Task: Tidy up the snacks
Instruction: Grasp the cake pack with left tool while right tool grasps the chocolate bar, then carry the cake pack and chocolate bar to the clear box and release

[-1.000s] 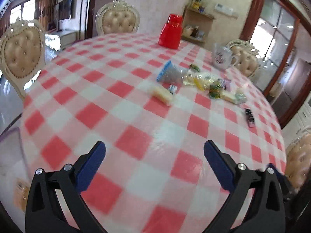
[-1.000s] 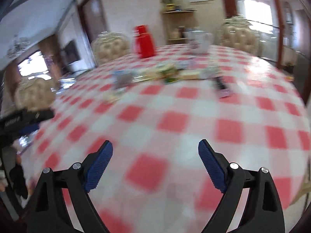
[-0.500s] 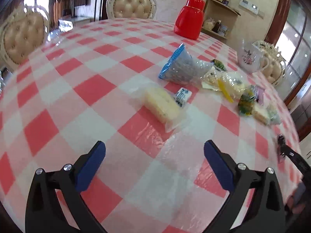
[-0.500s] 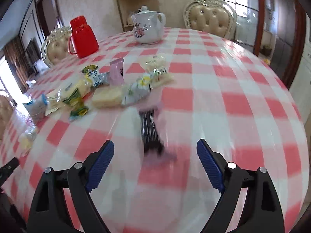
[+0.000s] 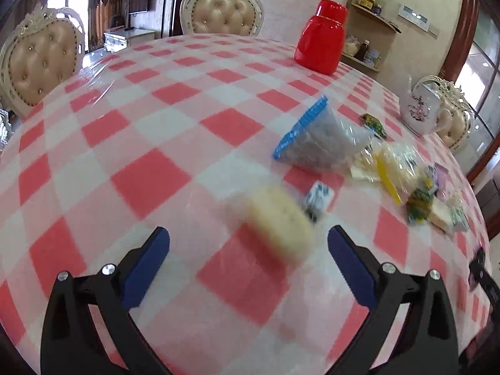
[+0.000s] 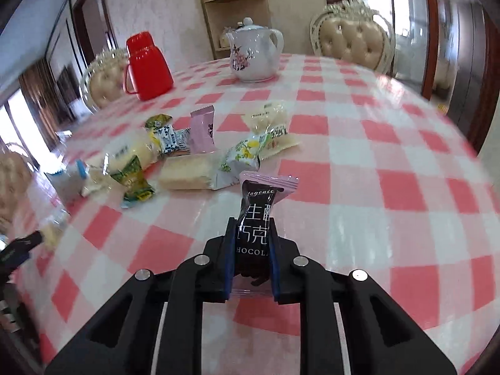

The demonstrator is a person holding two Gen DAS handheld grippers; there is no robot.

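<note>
Several wrapped snacks lie in a loose row on the red-and-white checked table [image 5: 150,181]. My left gripper [image 5: 248,247] is open just above the table, with a blurred yellow cake packet [image 5: 278,225] between its fingers, untouched. Beyond it lie a blue-edged clear bag [image 5: 318,134] and small wrapped sweets [image 5: 420,203]. My right gripper [image 6: 251,240] is shut on a black-and-pink chocolate bar packet [image 6: 257,222], its far end near the table. Ahead lie a pale cake packet [image 6: 187,172], a pink wrapper [image 6: 203,128] and green sweets [image 6: 134,178].
A red jug [image 5: 322,36] [image 6: 147,65] stands at the far side of the table. A white flowered teapot [image 6: 254,54] [image 5: 420,109] stands behind the snacks. Cream padded chairs [image 5: 222,12] ring the table. A shelf [image 6: 237,15] stands at the wall.
My right gripper has moved onto the chocolate bar packet and shut on it. My left gripper has moved forward to the yellow cake packet and stays open.
</note>
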